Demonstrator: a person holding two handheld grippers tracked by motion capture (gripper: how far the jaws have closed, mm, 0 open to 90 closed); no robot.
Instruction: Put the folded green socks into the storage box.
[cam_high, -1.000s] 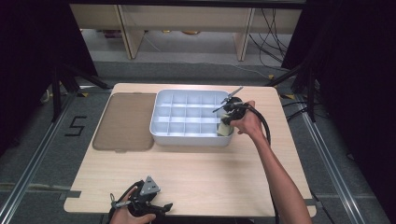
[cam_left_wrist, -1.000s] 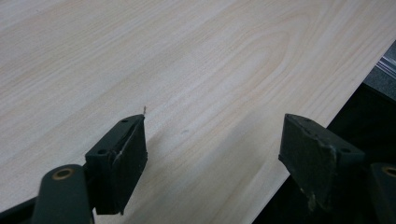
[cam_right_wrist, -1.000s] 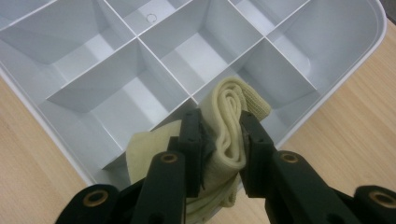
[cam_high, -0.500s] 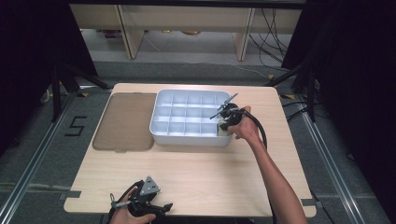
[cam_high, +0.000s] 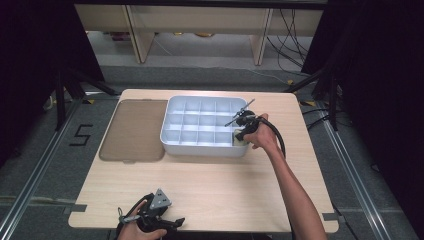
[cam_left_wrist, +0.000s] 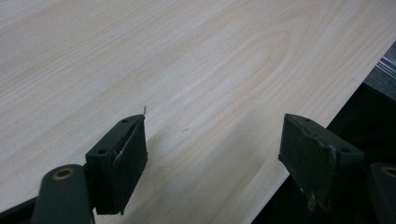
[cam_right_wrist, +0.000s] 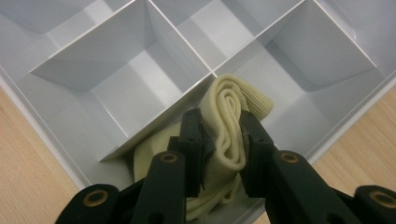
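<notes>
My right hand-held gripper (cam_right_wrist: 219, 140) has shifted slightly toward me, jaws clamped on the sock (cam_right_wrist: 229, 126) over the tray (cam_right_wrist: 56, 107) corner cell below; release comes next, I judge.

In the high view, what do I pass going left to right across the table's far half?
Brown lid lying flat → white divided tray → right gripper, its jaws holding a cream folded cloth in the tray's near right corner compartment.

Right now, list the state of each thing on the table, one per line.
Divided tray: uncovered, sitting flat on the table.
Lid: off, lying flat left of the tray.
Cream cloth: folded, pinched over the tray's near right corner compartment.
Right gripper: shut on the cloth.
Left gripper: open, holding nothing.
</notes>
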